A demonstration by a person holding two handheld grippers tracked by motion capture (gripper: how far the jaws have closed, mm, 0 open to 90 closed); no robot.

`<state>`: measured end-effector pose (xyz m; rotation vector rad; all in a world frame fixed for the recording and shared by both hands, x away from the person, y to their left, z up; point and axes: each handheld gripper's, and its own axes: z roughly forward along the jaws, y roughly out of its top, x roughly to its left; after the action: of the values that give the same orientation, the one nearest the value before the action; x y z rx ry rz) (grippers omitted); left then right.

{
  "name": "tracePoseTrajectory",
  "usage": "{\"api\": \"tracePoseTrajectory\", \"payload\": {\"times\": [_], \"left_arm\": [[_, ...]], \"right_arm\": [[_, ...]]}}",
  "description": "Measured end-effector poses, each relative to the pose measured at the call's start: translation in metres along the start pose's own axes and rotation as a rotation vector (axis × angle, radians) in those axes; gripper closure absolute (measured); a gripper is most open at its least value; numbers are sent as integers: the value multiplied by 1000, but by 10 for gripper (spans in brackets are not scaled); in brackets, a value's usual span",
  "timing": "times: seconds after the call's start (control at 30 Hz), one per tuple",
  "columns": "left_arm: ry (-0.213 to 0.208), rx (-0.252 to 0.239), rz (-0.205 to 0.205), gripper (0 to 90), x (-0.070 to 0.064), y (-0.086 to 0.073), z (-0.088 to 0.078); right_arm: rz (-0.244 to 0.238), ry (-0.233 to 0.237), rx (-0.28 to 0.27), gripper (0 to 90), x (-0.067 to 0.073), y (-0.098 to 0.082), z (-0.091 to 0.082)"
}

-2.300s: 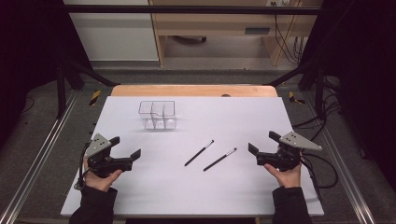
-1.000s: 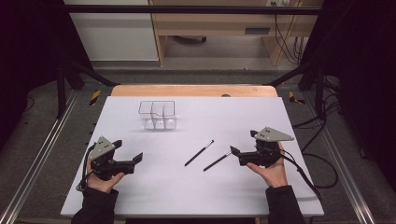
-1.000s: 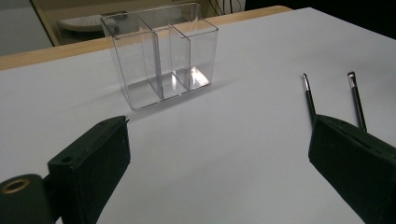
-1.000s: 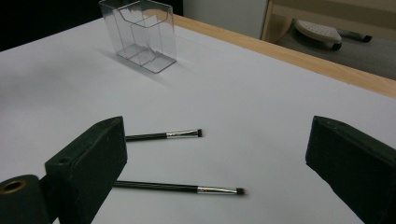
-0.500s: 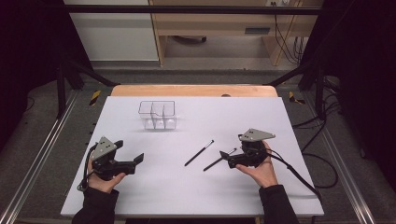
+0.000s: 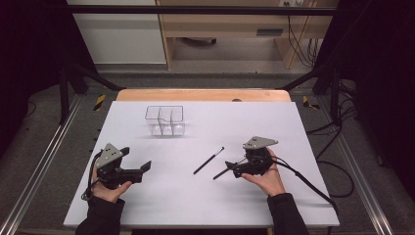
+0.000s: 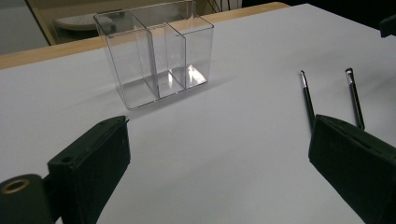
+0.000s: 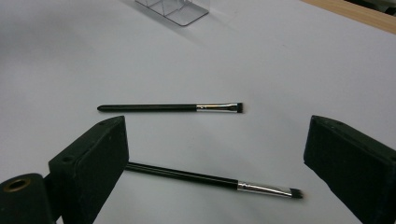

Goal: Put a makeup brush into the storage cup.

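Note:
Two thin black makeup brushes lie on the white table top (image 6: 274,117). The far brush (image 6: 209,160) (image 8: 170,108) lies free. The near brush (image 6: 221,173) (image 8: 210,179) lies on the table between the open jaws of my right gripper (image 6: 233,166) (image 8: 215,158), untouched, with its bristle end toward the right jaw. My left gripper (image 6: 136,159) (image 7: 219,172) is open and holds nothing, low over the table at the front left. In its view both brushes (image 7: 307,95) lie at the right. A clear plastic organizer (image 6: 165,120) (image 7: 156,51) with narrow compartments stands upright at the back left.
A wooden strip (image 6: 203,94) runs along the table's far edge. Metal rails (image 6: 44,161) flank both sides, and a cable (image 6: 306,178) trails from my right gripper over the right side. A corner of the organizer (image 8: 175,9) shows ahead in the right gripper view.
My right gripper has moved left from the table's right side until its open jaws straddle the near brush. My left gripper has barely shifted.

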<state>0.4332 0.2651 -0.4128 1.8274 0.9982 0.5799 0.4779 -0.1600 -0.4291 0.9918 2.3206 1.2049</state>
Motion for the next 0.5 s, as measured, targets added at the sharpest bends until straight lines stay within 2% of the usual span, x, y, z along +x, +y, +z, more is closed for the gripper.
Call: {"api": "tracePoseTrajectory", "payload": {"times": [0.5], "left_arm": [[-3,9,8,48,-2,0,1]], "right_arm": [[-24,17,66,75,1,-6,15]]}}
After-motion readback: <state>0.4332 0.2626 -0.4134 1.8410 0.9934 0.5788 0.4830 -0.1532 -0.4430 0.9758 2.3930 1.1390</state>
